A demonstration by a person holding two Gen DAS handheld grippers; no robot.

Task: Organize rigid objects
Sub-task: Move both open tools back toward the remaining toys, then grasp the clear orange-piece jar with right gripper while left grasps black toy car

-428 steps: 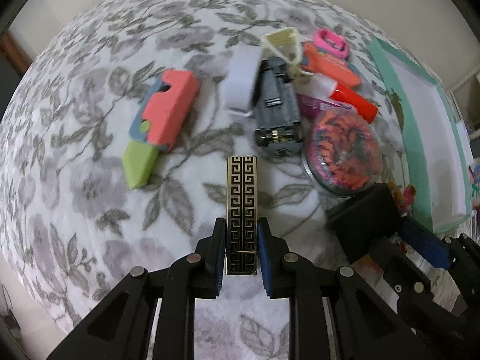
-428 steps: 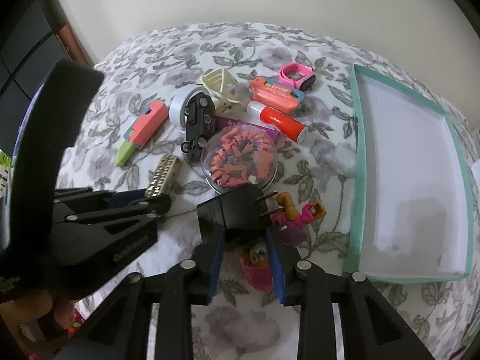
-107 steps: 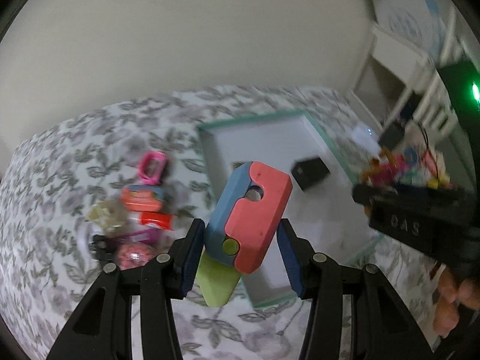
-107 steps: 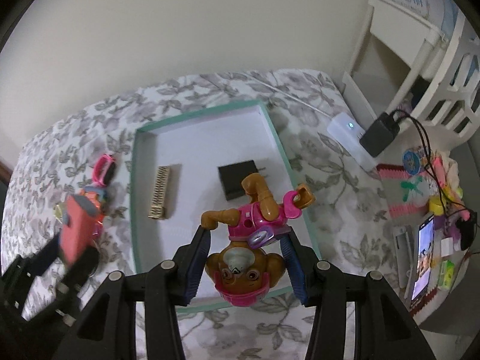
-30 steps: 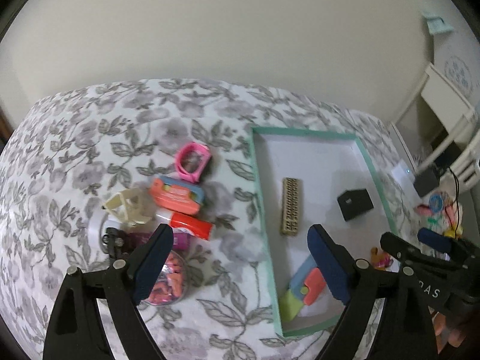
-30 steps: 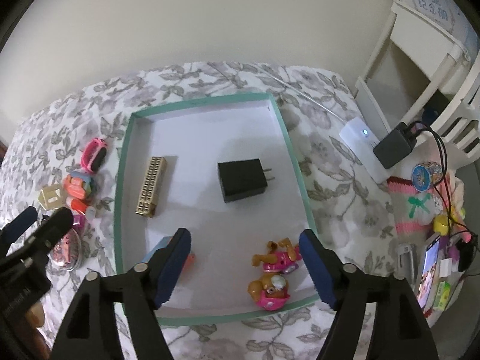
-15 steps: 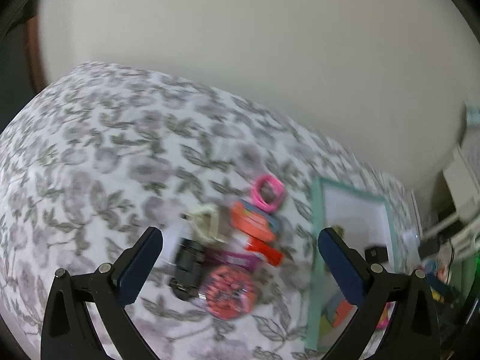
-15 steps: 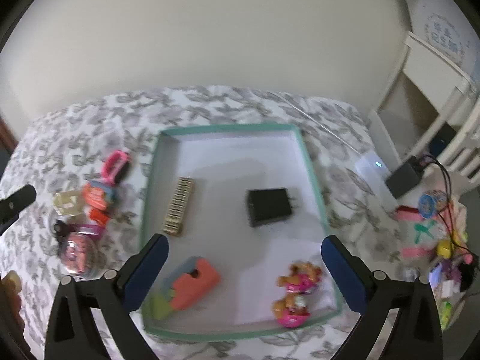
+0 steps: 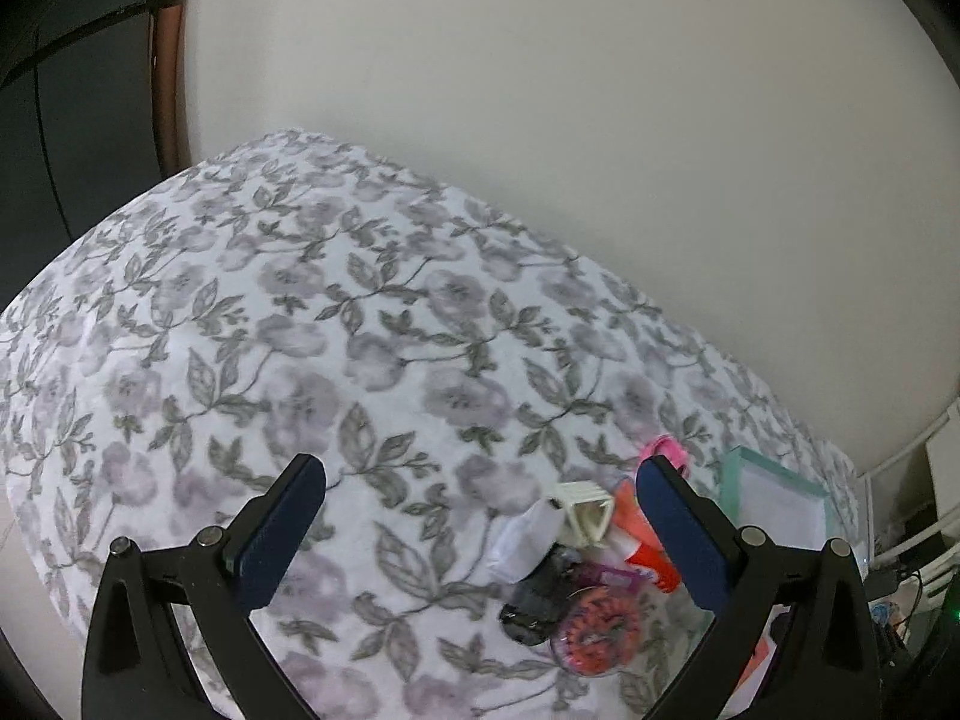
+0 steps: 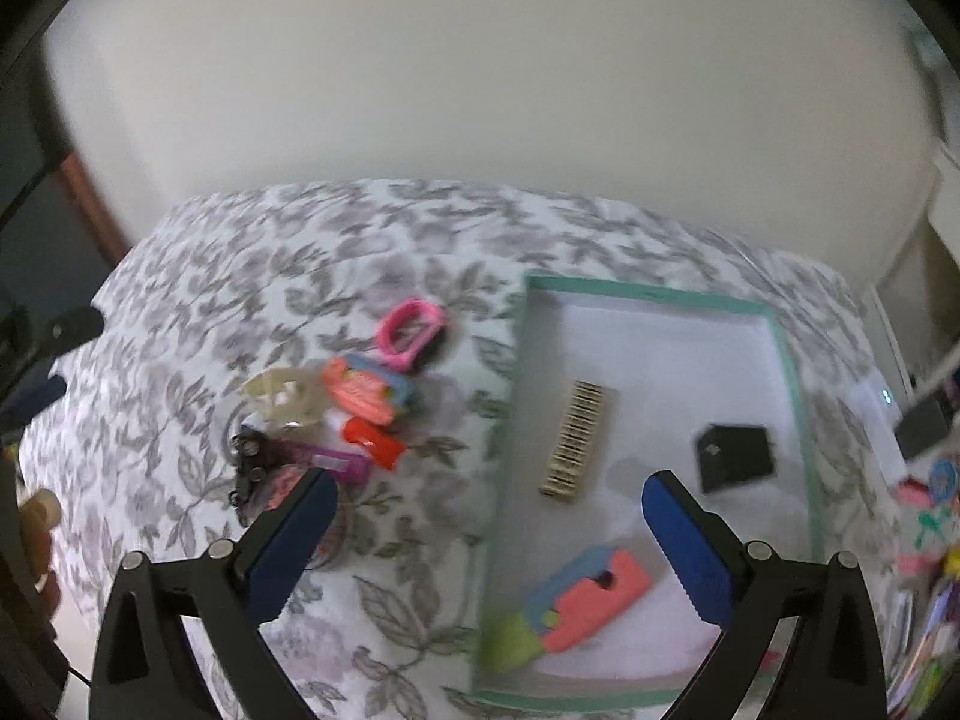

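rigid objects, unsorted cluster (image 9: 576, 564): left wrist view shows it heaped on the floral bedspread (image 9: 300, 330), low right in frame. left gripper (image 9: 480, 534) has its fingers spread wide, nothing between the pads; likely positioned for the next pick. cream frame piece (image 9: 585, 516), dark toy car (image 9: 537, 603), round red-filled case (image 9: 597, 639), all hard plastic, touching.

right wrist view: teal-rimmed tray (image 10: 798, 420) holds the sorted items, well apart: gold patterned bar (image 10: 573, 438), black charger (image 10: 735, 456), pink-blue-green toy (image 10: 576, 603). right gripper (image 10: 483, 525) also spread wide and empty, over the tray's left edge. pink ring (image 10: 411, 333) sits beside the cluster.
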